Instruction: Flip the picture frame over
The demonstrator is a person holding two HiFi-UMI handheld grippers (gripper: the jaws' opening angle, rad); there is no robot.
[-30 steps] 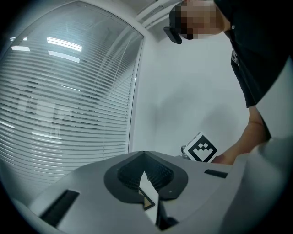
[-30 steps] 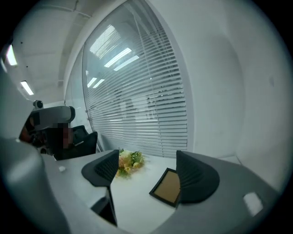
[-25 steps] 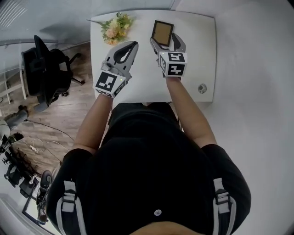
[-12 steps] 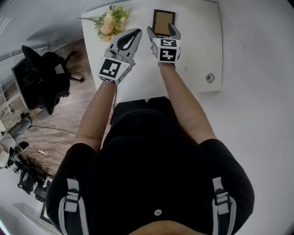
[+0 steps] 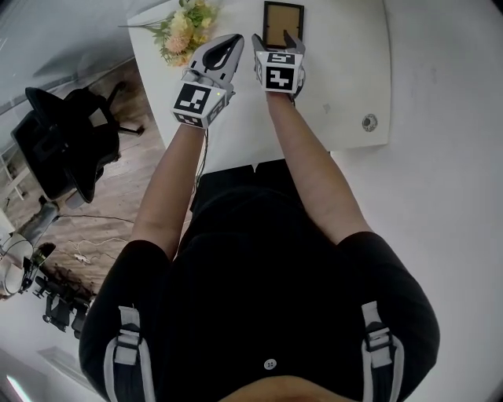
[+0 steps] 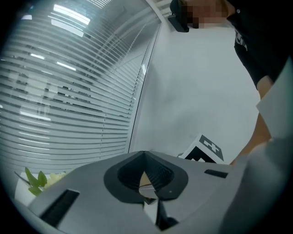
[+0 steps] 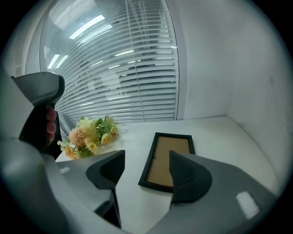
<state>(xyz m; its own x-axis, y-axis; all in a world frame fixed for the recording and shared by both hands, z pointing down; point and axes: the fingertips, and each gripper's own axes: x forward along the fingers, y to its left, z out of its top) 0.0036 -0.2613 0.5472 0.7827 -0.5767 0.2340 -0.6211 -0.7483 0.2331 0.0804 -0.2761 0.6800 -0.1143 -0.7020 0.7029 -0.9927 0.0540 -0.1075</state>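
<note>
Nearest, low in the head view, are the person's black top and two bare forearms reaching up the picture to the white table [image 5: 346, 71]. The left gripper [image 5: 234, 39] sits upper centre with its jaws pressed together. Its own view confirms this [image 6: 146, 154]: the tips meet on nothing, with the right gripper's marker cube [image 6: 206, 148] behind them. The right gripper [image 5: 275, 39] is just beside it, jaws fairly wide and closing. The right gripper view [image 7: 145, 170] shows the picture frame [image 7: 167, 160] lying flat just beyond the pads, brown panel up, its near edge in the gap between them and untouched. In the head view the frame [image 5: 283, 20] lies at the top edge. The flowers [image 5: 182, 27] lie to its left. Only the head view shows the office chair [image 5: 63, 141] and a small round disc [image 5: 369, 122]; only the gripper views show the blinds [image 7: 114, 68]. A second ago the right jaws stood wider, and both grippers sat lower in the head view.
</note>
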